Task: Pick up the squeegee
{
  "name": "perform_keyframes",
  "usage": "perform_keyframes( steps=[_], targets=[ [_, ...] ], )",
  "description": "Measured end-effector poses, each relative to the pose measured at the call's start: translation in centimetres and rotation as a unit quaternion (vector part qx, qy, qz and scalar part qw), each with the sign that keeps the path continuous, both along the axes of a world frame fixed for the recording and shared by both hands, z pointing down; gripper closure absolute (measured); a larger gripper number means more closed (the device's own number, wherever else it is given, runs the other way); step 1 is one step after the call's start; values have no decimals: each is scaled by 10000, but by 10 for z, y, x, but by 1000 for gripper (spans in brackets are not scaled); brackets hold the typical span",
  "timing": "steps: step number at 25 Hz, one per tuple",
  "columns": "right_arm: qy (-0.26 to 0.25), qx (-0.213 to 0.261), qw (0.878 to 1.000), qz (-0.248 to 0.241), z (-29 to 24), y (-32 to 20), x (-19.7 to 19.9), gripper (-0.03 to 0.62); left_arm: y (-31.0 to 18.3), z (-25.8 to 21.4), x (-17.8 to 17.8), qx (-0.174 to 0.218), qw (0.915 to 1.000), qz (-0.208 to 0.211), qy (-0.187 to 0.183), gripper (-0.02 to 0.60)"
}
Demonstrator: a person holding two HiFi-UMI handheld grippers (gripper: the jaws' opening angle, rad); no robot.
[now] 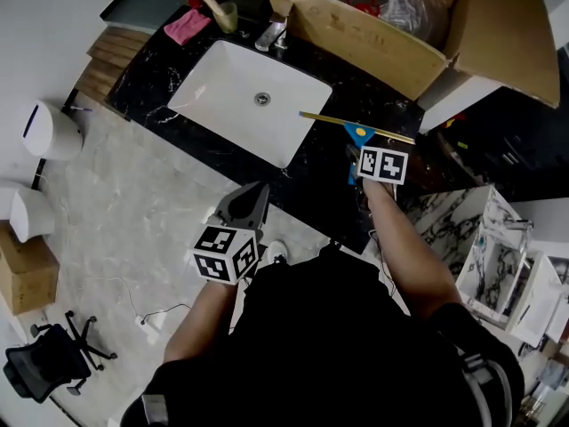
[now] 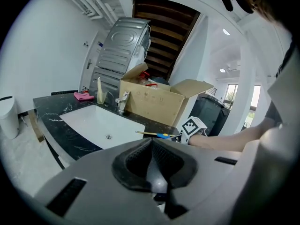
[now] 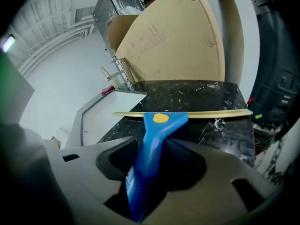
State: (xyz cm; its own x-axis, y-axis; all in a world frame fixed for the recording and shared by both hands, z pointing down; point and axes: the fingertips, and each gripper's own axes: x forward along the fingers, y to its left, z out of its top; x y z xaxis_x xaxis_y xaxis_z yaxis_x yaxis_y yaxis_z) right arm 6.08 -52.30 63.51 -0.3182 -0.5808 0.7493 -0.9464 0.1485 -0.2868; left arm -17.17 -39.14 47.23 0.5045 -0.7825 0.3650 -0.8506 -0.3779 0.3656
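Your right gripper (image 3: 157, 165) has its jaws standing wide. The blue handle of the squeegee (image 3: 154, 125) runs up between them with a dark gap on either side, so the pads do not press on it. The yellow blade lies crosswise just beyond the jaw tips, over the black marbled desk (image 3: 197, 97).

The right gripper view alone shows that gap. In the head view the marker cube covers the jaws and most of the handle. That view does show where the blade sits: on the desk just right of the white sink (image 1: 222, 87), in front of the open cardboard box (image 1: 373, 47).

Your left gripper (image 2: 151, 146) has its jaws together with nothing between them. In the head view it is off the desk's front edge, above the pale floor (image 1: 116, 194) and well apart from the squeegee. The left gripper view shows the squeegee only as a small yellow and blue sliver beyond the sink, with the right gripper's marker cube just beside it.

The handle's lower end runs out of sight into the right gripper's body. You cannot tell whether the handle rests on the desk or is tilted off it. The box's top is cut off by the edge of the head view.
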Motion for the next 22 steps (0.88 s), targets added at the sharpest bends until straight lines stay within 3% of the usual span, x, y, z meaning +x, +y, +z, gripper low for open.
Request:
perform_keyframes(
  steps=[11, 22],
  targets=[
    [369, 134, 9992, -37, 1, -6, 0, 399, 9, 4, -20, -14, 9997, -242, -10, 563],
    [200, 187, 9996, 39, 0, -4, 11, 447, 20, 1, -33, 78, 9997, -246, 56, 564]
  ],
)
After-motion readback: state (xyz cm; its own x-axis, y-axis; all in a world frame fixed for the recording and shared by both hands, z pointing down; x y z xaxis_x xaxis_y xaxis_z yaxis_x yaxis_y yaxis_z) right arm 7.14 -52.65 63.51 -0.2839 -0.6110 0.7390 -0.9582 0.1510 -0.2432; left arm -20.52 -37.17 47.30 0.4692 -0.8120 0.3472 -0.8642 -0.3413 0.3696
